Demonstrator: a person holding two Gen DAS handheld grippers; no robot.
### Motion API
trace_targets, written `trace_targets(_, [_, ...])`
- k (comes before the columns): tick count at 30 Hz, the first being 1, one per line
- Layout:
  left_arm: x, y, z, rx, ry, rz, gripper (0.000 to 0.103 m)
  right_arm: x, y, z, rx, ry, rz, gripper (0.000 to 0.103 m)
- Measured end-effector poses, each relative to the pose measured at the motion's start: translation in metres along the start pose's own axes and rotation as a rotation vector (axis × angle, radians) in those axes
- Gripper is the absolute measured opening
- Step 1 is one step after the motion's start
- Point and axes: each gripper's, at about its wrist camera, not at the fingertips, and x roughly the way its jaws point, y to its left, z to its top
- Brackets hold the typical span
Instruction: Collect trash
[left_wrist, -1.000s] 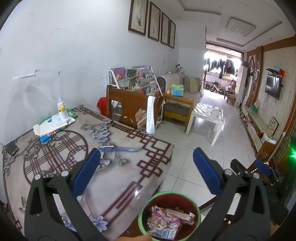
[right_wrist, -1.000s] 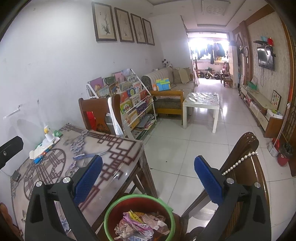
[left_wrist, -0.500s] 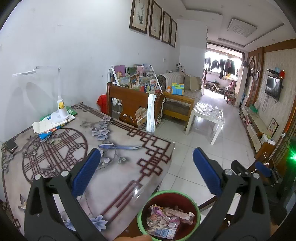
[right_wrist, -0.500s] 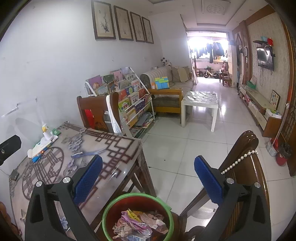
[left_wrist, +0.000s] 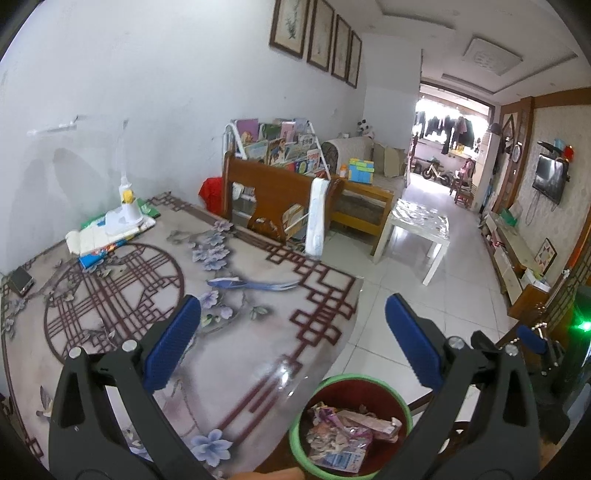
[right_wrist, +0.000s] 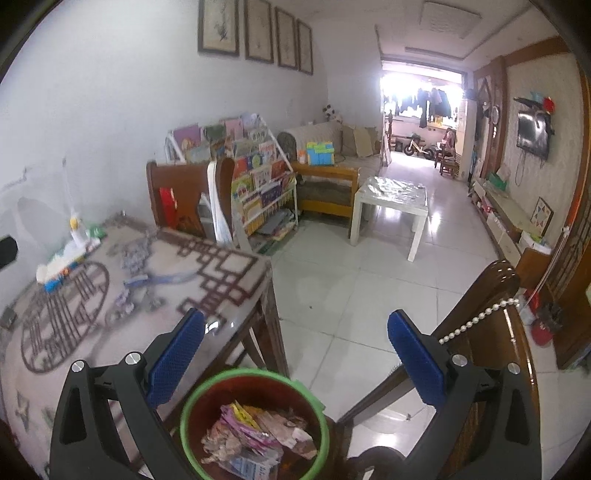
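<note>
1. Left gripper: jaws spread wide, nothing between the blue pads. It hangs over the near edge of the patterned table, aimed along the room.

2. Table surface, left to right in the left wrist view: a small dark device at the far left edge, a stack of books and papers under a white lamp base, then bare patterned covering. No loose trash is distinguishable on the table; the blue streak near its middle appears to be part of the print.

3. Trash bin: green-rimmed, red inside, below and slightly right of the left gripper, just off the table edge. Crumpled wrappers and a small carton lie inside.

4. Right gripper: jaws likewise wide apart, holding nothing. The bin sits below it and slightly left, between the table leg and a wooden chair.

5. Governing relation: the bin lies beneath and between both grippers, more nearly centred under the right one. Judgement: collection appears complete or nearly so.
</note>
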Motion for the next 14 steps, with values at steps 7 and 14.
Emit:
trace_targets(7, [0.026,0.103,-0.007,-0.089,0.063,0.106,0.098,0.023,0.080,-0.012,-0.135,0.158,0.090,0.096])
trace_targets(14, [0.110,0.281,-0.015,0.084,0.134,0.302,0.098,0.077,0.222,-0.062,0.299,0.344,0.165,0.096])
